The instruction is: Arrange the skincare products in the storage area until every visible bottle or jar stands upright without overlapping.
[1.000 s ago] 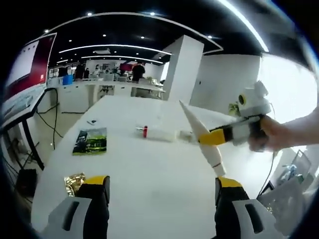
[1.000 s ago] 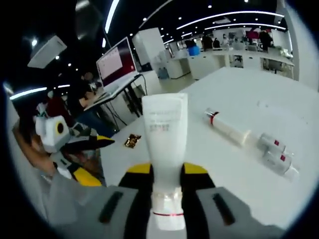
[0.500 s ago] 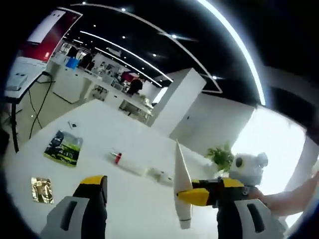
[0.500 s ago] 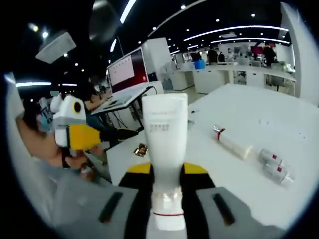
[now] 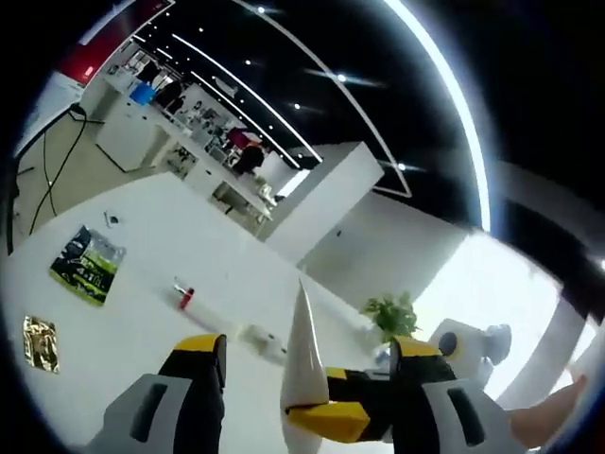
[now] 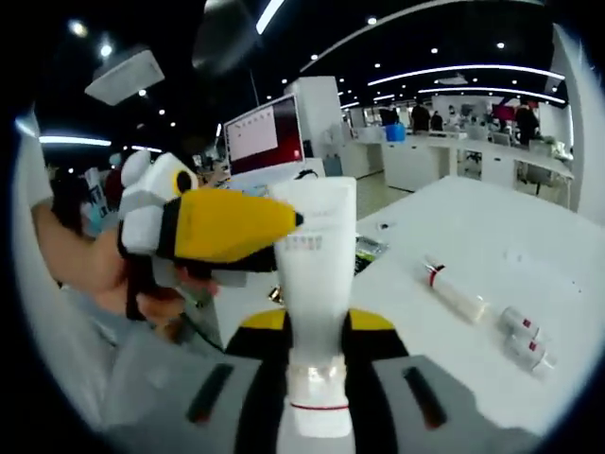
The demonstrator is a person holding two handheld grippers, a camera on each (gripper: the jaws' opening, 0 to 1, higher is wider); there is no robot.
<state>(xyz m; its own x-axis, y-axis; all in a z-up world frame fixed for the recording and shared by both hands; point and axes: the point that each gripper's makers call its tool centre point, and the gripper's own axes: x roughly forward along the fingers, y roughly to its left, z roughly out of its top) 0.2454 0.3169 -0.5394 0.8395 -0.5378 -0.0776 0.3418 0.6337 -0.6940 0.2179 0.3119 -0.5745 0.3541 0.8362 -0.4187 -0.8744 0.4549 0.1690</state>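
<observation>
the right tool (image 6: 317,326) pinches a white tube (image 6: 314,284) by its cap end, lifted clear of the counter (image 6: 492,255), likely to stand it upright. the left tool (image 5: 304,378) is spread, empty, close beside it. other bottles (image 6: 525,340) lie flat.

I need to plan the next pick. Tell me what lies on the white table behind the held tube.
In the right gripper view, beyond the white tube, the table holds a red-banded bottle and two small bottles, all lying down. The tube hides whatever is directly behind it.
</observation>
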